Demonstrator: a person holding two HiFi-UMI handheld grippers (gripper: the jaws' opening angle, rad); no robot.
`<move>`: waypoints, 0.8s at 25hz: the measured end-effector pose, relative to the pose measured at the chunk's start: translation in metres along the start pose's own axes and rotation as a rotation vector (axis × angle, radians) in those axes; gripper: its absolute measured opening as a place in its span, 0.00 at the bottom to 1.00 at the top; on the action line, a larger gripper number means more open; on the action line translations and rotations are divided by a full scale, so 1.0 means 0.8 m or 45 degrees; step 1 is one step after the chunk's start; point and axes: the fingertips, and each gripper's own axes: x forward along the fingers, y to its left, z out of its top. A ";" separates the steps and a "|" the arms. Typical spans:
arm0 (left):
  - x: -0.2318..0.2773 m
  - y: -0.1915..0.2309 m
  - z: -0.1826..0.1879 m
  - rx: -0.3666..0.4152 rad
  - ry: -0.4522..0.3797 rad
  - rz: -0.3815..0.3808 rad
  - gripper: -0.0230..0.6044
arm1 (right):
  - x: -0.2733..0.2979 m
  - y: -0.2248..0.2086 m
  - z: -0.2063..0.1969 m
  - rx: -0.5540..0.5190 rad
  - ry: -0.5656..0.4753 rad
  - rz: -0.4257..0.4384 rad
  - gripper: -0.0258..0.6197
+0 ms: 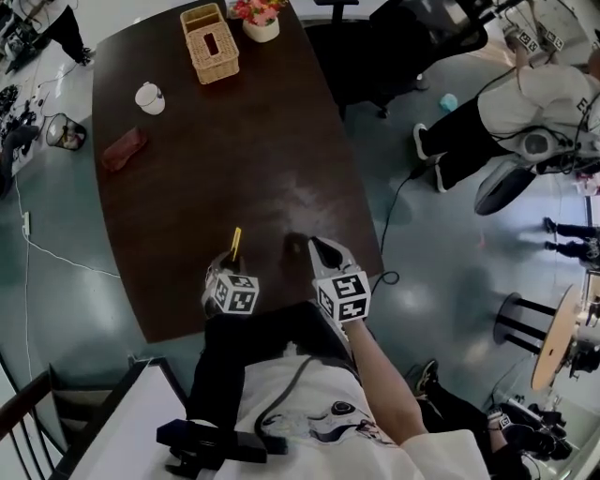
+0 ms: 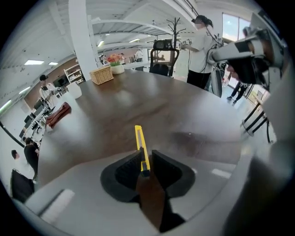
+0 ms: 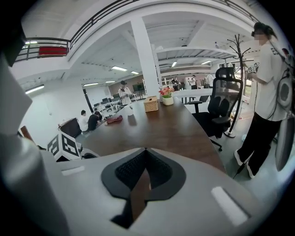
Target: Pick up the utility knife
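Note:
A slim yellow utility knife (image 2: 140, 146) sticks out forward from my left gripper (image 2: 144, 162), whose jaws are shut on its rear end. The head view has the knife (image 1: 235, 242) pointing away from me over the near part of the dark wooden table (image 1: 225, 159), just ahead of the left gripper (image 1: 228, 259). I cannot tell whether the knife touches the tabletop. To its right, over the table's near edge, my right gripper (image 1: 317, 247) has its jaws closed together with nothing between them (image 3: 145, 150).
At the table's far end stand a wicker tissue box (image 1: 211, 42) and a flower pot (image 1: 260, 19). A white cup (image 1: 150, 97) and a dark red pouch (image 1: 124, 148) lie at the far left. A black office chair (image 1: 403, 42) and a person stand to the right.

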 end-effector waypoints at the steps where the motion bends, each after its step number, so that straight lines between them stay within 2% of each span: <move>1: 0.002 0.001 -0.001 0.003 0.011 0.005 0.15 | 0.001 -0.001 -0.001 0.005 0.002 0.001 0.04; 6: 0.007 0.002 -0.011 -0.012 0.085 0.000 0.16 | 0.000 -0.006 -0.003 0.027 0.011 0.002 0.04; 11: 0.004 -0.001 -0.011 -0.050 0.103 -0.031 0.13 | -0.003 -0.008 0.000 0.036 0.008 0.010 0.04; 17: 0.004 0.001 -0.011 -0.168 0.069 -0.089 0.12 | -0.005 -0.005 0.001 0.031 -0.001 0.019 0.04; 20: -0.002 0.004 0.003 -0.225 -0.019 -0.111 0.11 | -0.007 -0.003 0.006 0.028 -0.026 0.021 0.04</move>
